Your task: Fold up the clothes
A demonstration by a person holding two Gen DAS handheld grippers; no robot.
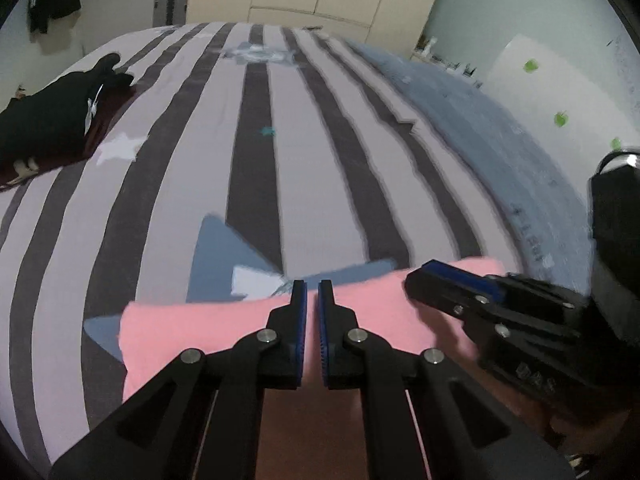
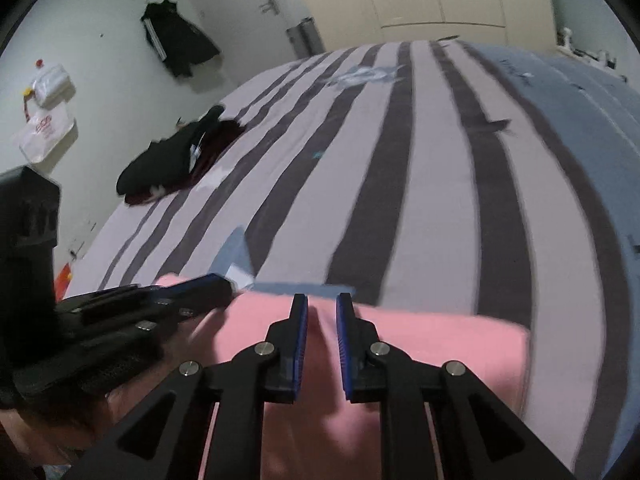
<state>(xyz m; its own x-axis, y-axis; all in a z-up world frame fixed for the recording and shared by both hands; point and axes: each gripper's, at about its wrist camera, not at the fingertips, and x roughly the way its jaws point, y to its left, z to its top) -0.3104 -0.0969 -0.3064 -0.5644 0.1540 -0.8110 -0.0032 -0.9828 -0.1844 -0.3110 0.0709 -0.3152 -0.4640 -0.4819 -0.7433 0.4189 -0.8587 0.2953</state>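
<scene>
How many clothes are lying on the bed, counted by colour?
Pink: 1, the pink garment under both grippers
Black: 1, the black garment
Dark red: 1, the dark red garment under the black one
Total: 3

Two close wrist views — shared striped bed [image 1: 256,184].

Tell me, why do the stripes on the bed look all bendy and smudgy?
Left wrist view: the fisheye lens bows the grey-and-white striped bedsheet into a dome, and motion blur smears the pink folded cloth. Right wrist view: same curving, blurred stripes on the right, dim light, black corners, while the gripper fingers stay sharp.
</scene>
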